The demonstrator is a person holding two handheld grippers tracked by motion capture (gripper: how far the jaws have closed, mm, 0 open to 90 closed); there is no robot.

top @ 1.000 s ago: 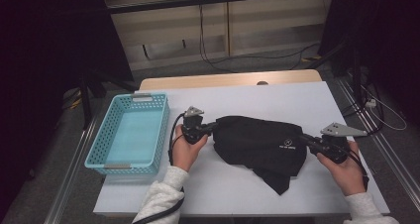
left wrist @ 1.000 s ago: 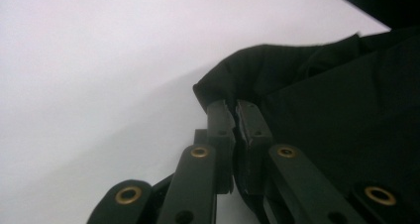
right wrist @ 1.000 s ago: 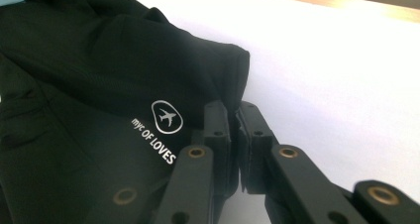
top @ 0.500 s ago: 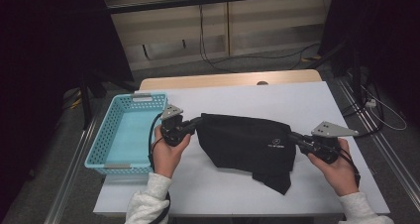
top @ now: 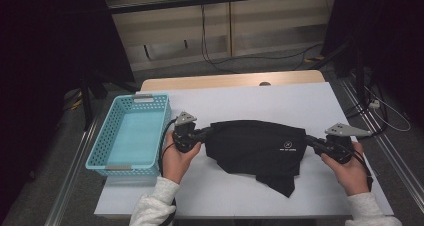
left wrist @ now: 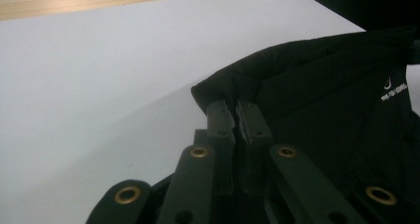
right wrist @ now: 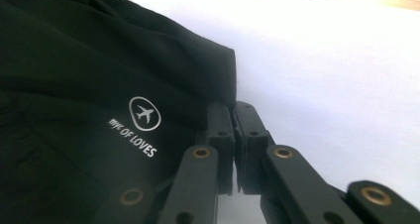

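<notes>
At the left of the high view stands one light blue plastic basket (top: 131,136) with a perforated wall, set along the left edge of the white table (top: 260,103). Just beside its right wall the person's left hand (top: 177,158) holds the left gripper (top: 206,133), whose jaws reach rightward to the left corner of the one black garment (top: 257,146). In the left gripper view the two jaws stand pressed together with the folded corner of the garment (left wrist: 317,90) pinched between their tips, so this claw is clenched on the cloth.

The garment lies spread across the middle of the table between the two grippers, its upper edge drawn fairly straight from one to the other, and a loose flap hangs toward the near edge at its lower right. One small white logo (top: 286,147) sits near its right end; in the right gripper view it reads as a plane in a circle above lettering (right wrist: 141,122).

At the right, the right hand (top: 350,168) holds the right gripper (top: 312,141), its jaws pointing leftward onto the garment's right corner. In the right gripper view the jaws are closed tight against the fabric's edge (right wrist: 218,80), grasping it. There are two grippers, one garment and one basket.
</notes>
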